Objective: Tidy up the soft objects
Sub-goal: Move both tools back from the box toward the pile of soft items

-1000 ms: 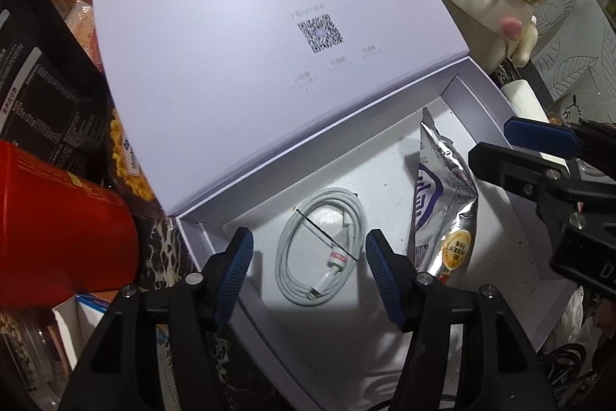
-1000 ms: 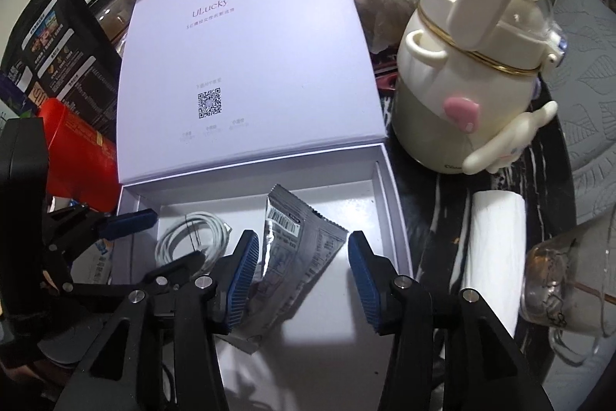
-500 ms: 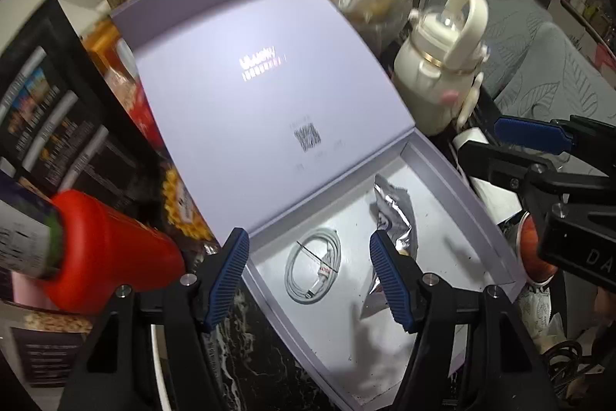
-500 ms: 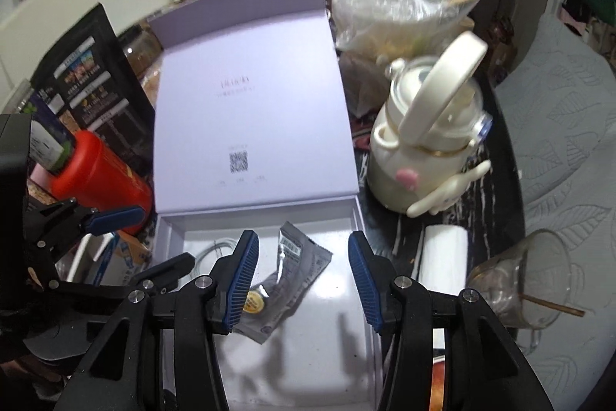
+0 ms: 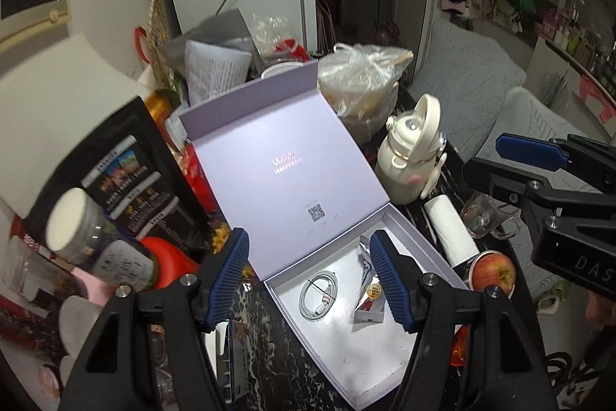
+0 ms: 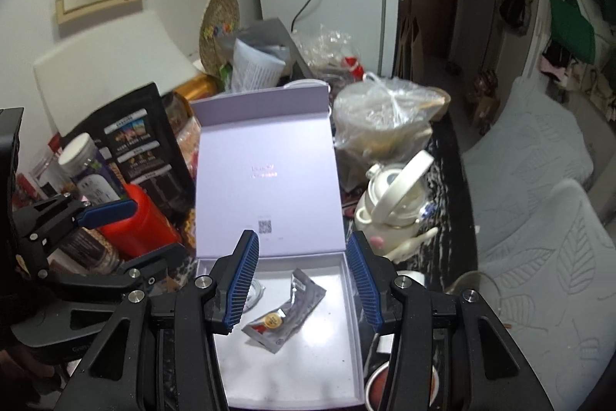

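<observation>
An open lavender box [image 5: 348, 357] [image 6: 296, 376] stands on the dark marble table with its lid [image 5: 287, 176] tipped back. Inside it lie a coiled white cable [image 5: 318, 293] and a crumpled silver packet [image 5: 370, 295] [image 6: 287, 314]. My left gripper [image 5: 308, 237] [image 6: 158, 228] hovers well above the box's near left corner, open, with nothing between its blue pads. To the right of it, at about the same height, my right gripper [image 6: 302, 237] [image 5: 486, 162] is also open and empty. In the right wrist view the cable is mostly hidden behind the right gripper's left finger.
Clutter rings the box: a cream bunny bottle [image 5: 408, 156] [image 6: 392, 203], a tied plastic bag [image 5: 362, 79], a white roll [image 5: 450, 230], a glass cup [image 5: 481, 218] and an apple [image 5: 492, 270] to the right. A red can [image 6: 142, 222] and a black pouch [image 5: 127, 172] stand to the left.
Both grippers have risen and pulled back from the box, so it looks smaller and more of the room shows. Cable and packet stay in the box; jaw widths look unchanged.
</observation>
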`<act>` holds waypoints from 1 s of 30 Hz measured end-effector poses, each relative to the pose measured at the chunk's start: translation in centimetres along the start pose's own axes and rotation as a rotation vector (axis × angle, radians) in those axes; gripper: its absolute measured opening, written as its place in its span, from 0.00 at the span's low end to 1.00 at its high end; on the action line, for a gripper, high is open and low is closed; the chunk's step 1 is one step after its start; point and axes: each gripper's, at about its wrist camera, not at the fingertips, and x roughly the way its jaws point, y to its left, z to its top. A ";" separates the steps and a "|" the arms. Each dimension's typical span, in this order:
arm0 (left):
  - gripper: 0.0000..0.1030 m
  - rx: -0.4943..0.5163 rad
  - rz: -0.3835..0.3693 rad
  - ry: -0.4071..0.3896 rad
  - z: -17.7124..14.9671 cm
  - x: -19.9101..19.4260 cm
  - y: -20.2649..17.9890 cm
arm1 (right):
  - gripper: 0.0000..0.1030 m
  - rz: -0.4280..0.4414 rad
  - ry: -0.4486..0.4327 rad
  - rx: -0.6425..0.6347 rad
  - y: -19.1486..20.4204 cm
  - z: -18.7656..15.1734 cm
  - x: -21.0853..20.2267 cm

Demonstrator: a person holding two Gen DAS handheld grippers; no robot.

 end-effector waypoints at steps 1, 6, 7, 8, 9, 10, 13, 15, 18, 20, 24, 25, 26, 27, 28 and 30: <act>0.63 -0.003 -0.004 -0.016 0.0 -0.8 -0.1 | 0.47 -0.003 -0.012 -0.003 0.2 0.1 -0.8; 0.63 -0.001 -0.012 -0.086 0.0 -5.0 -0.3 | 0.51 -0.017 -0.069 -0.006 1.1 0.1 -4.8; 0.63 -0.001 -0.013 -0.094 -0.1 -5.7 -0.4 | 0.51 -0.023 -0.083 -0.007 1.3 0.0 -5.7; 0.63 -0.001 -0.015 -0.101 -0.3 -6.3 -0.4 | 0.51 -0.026 -0.092 -0.009 1.4 -0.1 -6.4; 0.63 -0.001 -0.017 -0.106 -0.4 -7.0 -0.5 | 0.51 -0.027 -0.104 -0.011 1.6 -0.2 -7.1; 0.63 -0.001 -0.024 -0.112 -0.6 -7.8 -0.6 | 0.51 -0.028 -0.114 -0.012 1.8 -0.3 -8.0; 0.63 0.002 -0.045 -0.134 -1.1 -9.9 -0.9 | 0.51 -0.029 -0.137 -0.007 2.2 -0.9 -10.4; 0.63 0.012 -0.046 -0.146 -1.6 -11.0 -1.2 | 0.54 -0.034 -0.151 -0.006 2.6 -1.4 -12.0; 0.64 0.022 -0.069 -0.155 -2.5 -12.4 -1.5 | 0.55 -0.046 -0.171 -0.005 3.0 -2.4 -14.3; 0.73 0.025 -0.084 -0.159 -3.1 -13.2 -1.7 | 0.55 -0.056 -0.185 -0.003 3.3 -3.2 -15.6; 0.79 0.044 -0.099 -0.169 -4.7 -14.4 -2.2 | 0.55 -0.063 -0.193 0.012 3.8 -4.9 -17.7; 0.79 0.050 -0.105 -0.165 -5.2 -14.5 -2.4 | 0.56 -0.066 -0.193 0.018 3.9 -5.5 -18.2; 0.79 0.056 -0.112 -0.159 -5.6 -14.6 -2.6 | 0.57 -0.071 -0.191 0.023 4.0 -6.0 -18.5; 0.79 0.065 -0.117 -0.150 -6.2 -14.7 -2.8 | 0.58 -0.079 -0.188 0.030 4.1 -6.6 -18.9; 0.79 0.074 -0.121 -0.145 -6.5 -14.9 -3.1 | 0.58 -0.085 -0.185 0.035 4.1 -7.1 -19.1; 0.79 0.097 -0.134 -0.135 -7.5 -15.0 -3.6 | 0.59 -0.098 -0.178 0.047 4.2 -8.3 -19.6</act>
